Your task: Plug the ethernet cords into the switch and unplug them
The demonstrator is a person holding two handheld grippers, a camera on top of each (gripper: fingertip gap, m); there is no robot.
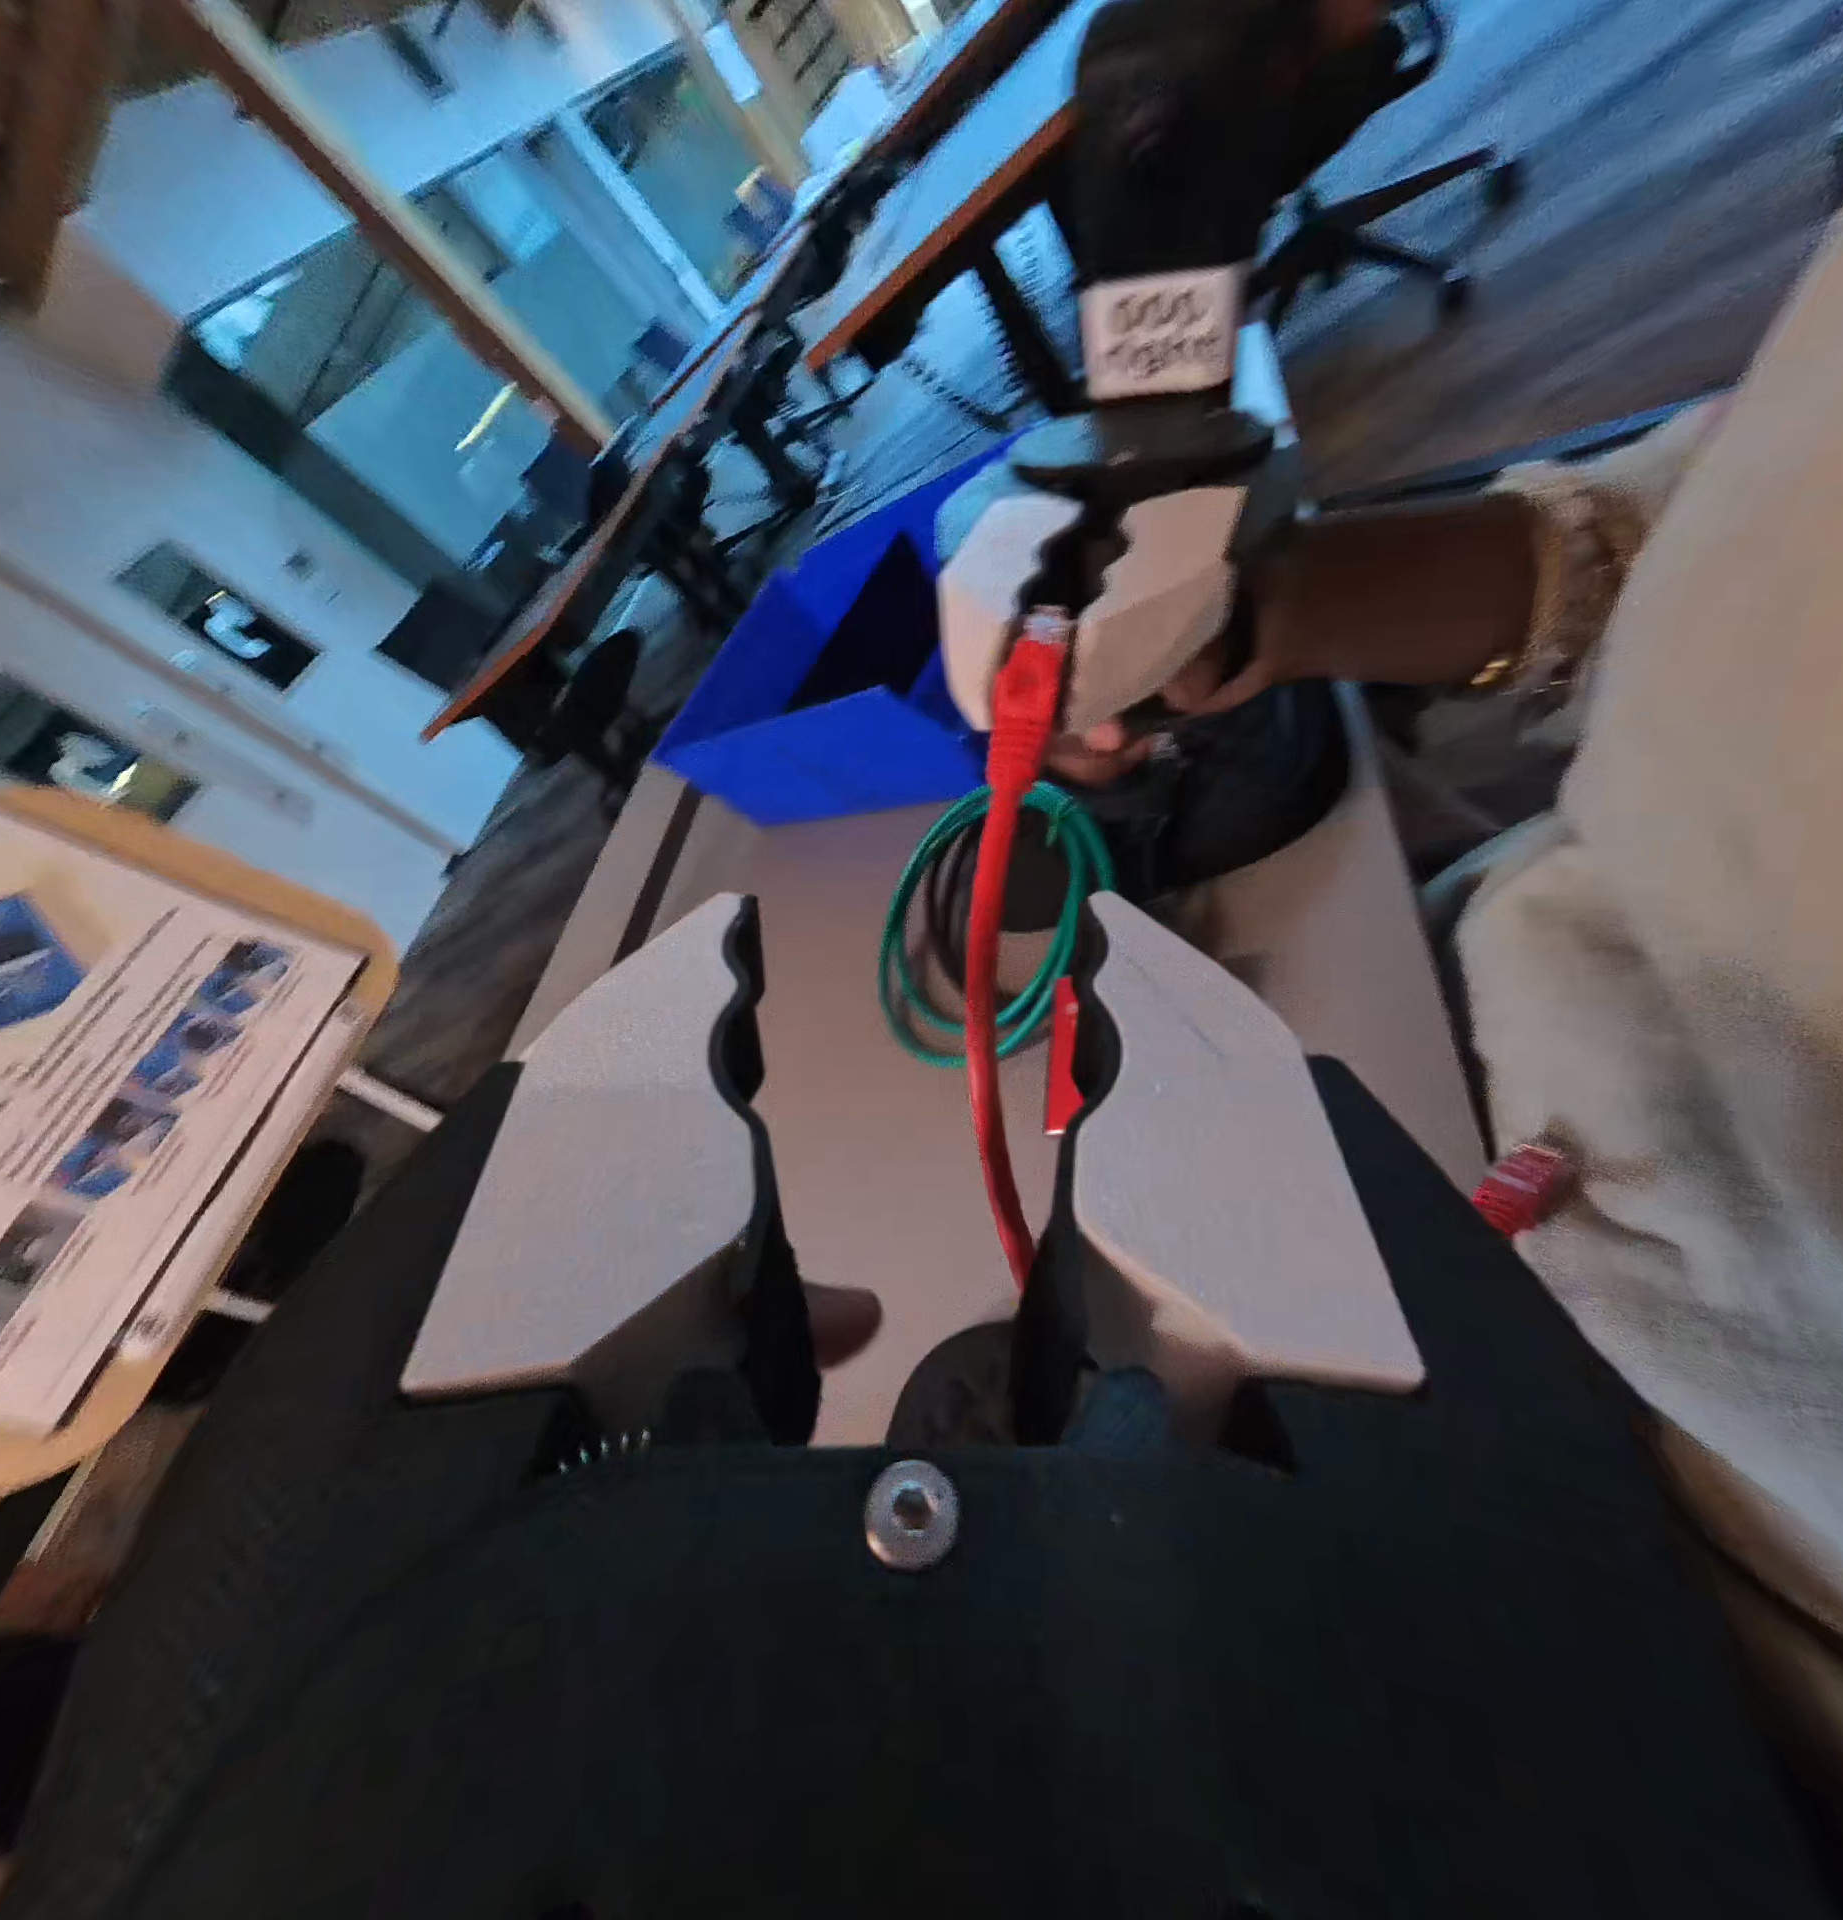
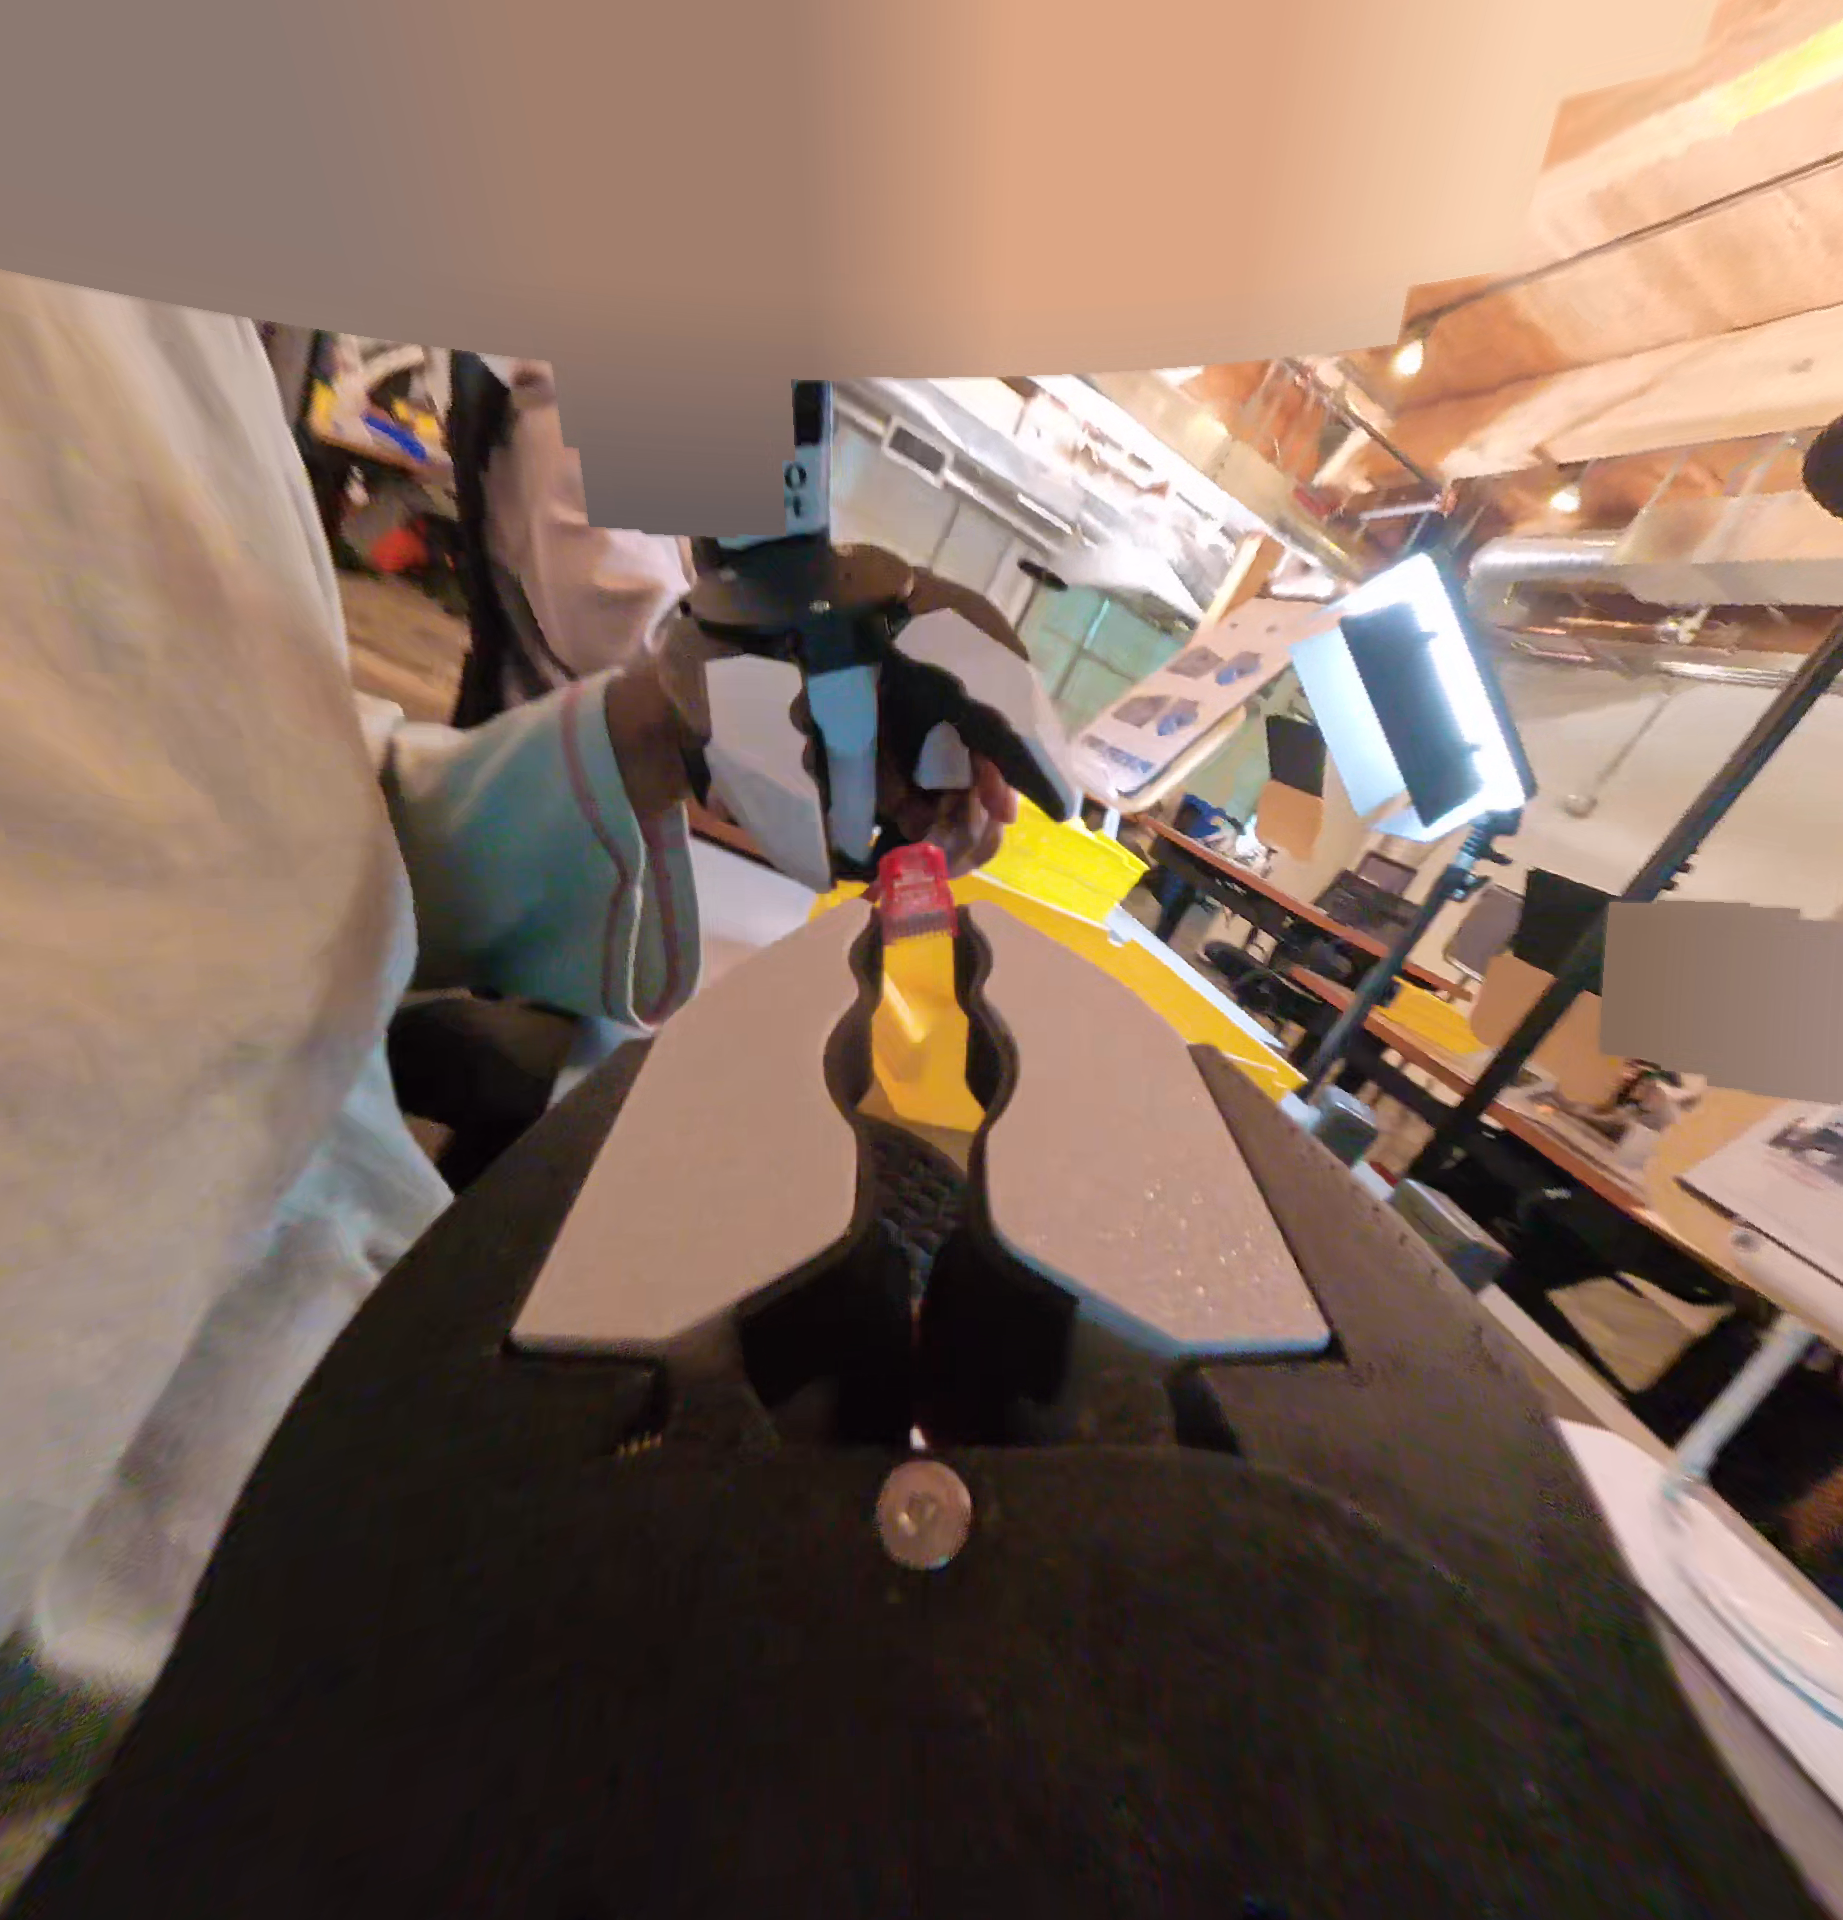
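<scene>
My right gripper (image 2: 917,920) is shut on the red ethernet plug (image 2: 914,894), which pokes out past its fingertips. The left wrist view shows it (image 1: 1052,613) raised above the table, with the red cord (image 1: 990,987) hanging from the plug (image 1: 1031,675). That cord runs down through the wide gap of my open left gripper (image 1: 922,914), close to its right finger (image 1: 1208,1143). A coiled green cord (image 1: 901,966) lies on the table beyond. A second red plug (image 1: 1519,1190) rests against the person's beige top. No switch shows in either view.
A blue bin (image 1: 823,717) stands at the table's far end and a yellow bin (image 2: 1062,862) behind the grippers. A board with printed sheets (image 1: 117,1091) is at the left. A light panel on a stand (image 2: 1416,696) and desks (image 2: 1312,914) are at the right.
</scene>
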